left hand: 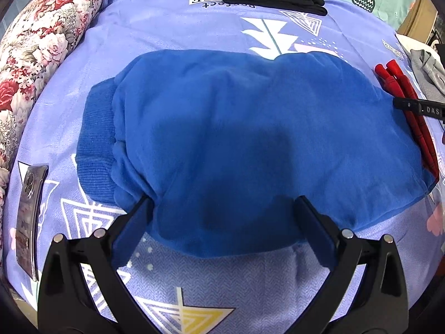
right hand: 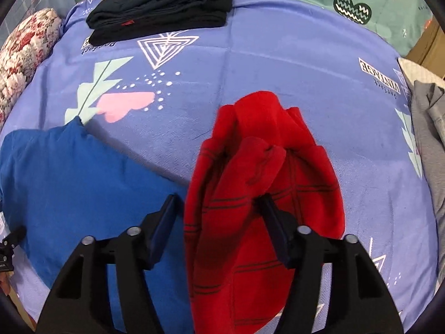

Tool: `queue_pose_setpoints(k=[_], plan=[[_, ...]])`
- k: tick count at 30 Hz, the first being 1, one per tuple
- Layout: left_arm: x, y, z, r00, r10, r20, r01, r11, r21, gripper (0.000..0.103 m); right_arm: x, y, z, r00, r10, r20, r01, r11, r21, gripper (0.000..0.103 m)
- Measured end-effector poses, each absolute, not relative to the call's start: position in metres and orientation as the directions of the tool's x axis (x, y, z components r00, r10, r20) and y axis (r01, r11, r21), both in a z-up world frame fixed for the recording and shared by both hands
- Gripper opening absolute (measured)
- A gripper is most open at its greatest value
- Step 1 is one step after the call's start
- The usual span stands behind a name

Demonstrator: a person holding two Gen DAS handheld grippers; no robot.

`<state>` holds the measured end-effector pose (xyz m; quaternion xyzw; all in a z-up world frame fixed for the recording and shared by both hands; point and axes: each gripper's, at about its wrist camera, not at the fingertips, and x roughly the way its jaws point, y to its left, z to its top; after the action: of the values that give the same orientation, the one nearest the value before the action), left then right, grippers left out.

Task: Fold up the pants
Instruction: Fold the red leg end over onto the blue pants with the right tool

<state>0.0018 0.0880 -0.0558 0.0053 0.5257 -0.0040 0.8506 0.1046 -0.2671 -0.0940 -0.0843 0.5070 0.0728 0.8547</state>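
Pants are lying in two bundles on the bed: blue pants (left hand: 236, 139) folded into a wide pad, and red pants (right hand: 258, 194) bunched in a long heap just beside the blue pad's right end.

Left tool (left hand: 222, 222) is hanging over the near edge of the blue pad, its jaws standing wide apart with the blue hem lying between them; the pads are not pressing on the cloth, so it is gripping nothing. A ribbed cuff (left hand: 97, 144) is sticking out from under the pad on the left side.

Right tool (right hand: 219, 220) is pointing steeply down at the red heap, straddling its left part: one finger is sitting over the blue cloth at the seam between the two garments, the other is resting over the middle of the red folds. Its jaws are partly open, and no cloth is looking pinched, so I judge it is holding nothing.

Red heap's long axis is running away from the right tool, almost in line with its fingers, narrowing to a rounded tip at the far end. Right hand is clearly the nearer one; the left is seeing only a strip of red at its view's edge.

Folded black garments (right hand: 161, 8) are stacked at the far side of the bedsheet (right hand: 278, 69).
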Motion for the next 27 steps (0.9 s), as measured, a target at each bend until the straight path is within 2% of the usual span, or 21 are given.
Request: queue_pose_setpoints(k=[2, 4, 7, 9, 13, 20, 23, 24, 25, 27], plan=[[0.001, 0.089, -0.056, 0.452, -0.004, -0.892, 0.009, 1.000, 0.000, 0.101, 0.107, -0.277, -0.091, 0.473, 0.084, -0.877, -0.187, 0.982, -0.006, 0.034], [0.001, 0.089, -0.056, 0.457, -0.005, -0.890, 0.008, 1.000, -0.001, 0.101, 0.107, -0.288, -0.090, 0.478, 0.106, -0.872, -0.168, 0.985, 0.028, 0.016], [0.001, 0.089, -0.057, 0.456, -0.007, -0.890, 0.008, 1.000, -0.003, 0.101, 0.103, -0.305, -0.085, 0.493, 0.207, -0.845, -0.153, 0.977, 0.150, 0.008], [0.002, 0.090, -0.057, 0.450, -0.007, -0.893, 0.010, 1.000, -0.002, 0.101, 0.095, -0.309, -0.072, 0.505, 0.291, -0.812, -0.185, 0.956, 0.227, 0.007], [0.002, 0.090, -0.057, 0.446, -0.004, -0.895, 0.006, 1.000, -0.001, 0.101, 0.067, -0.283, -0.044, 0.512, 0.403, -0.759, -0.343, 0.906, 0.249, 0.007], [0.003, 0.090, -0.058, 0.448, 0.006, -0.894, -0.010, 1.000, 0.002, 0.101, 0.030, -0.215, -0.053, 0.420, 0.477, -0.772, -0.575, 0.798, 0.180, 0.007], [0.002, 0.091, -0.057, 0.447, 0.004, -0.895, -0.010, 1.000, 0.000, 0.101, 0.024, -0.191, -0.081, 0.305, 0.447, -0.841, -0.659, 0.736, 0.152, 0.011], [0.002, 0.091, -0.057, 0.445, 0.003, -0.895, -0.010, 1.000, -0.001, 0.101, 0.020, -0.186, -0.091, 0.269, 0.428, -0.863, -0.683, 0.716, 0.142, 0.017], [0.003, 0.091, -0.057, 0.443, 0.000, -0.897, -0.009, 1.000, -0.004, 0.101, 0.017, -0.183, -0.099, 0.256, 0.402, -0.879, -0.694, 0.709, 0.122, 0.031], [0.004, 0.092, -0.055, 0.436, -0.006, -0.900, -0.013, 1.000, -0.013, 0.101, 0.017, -0.186, -0.105, 0.226, 0.396, -0.890, -0.698, 0.703, 0.135, 0.051]])
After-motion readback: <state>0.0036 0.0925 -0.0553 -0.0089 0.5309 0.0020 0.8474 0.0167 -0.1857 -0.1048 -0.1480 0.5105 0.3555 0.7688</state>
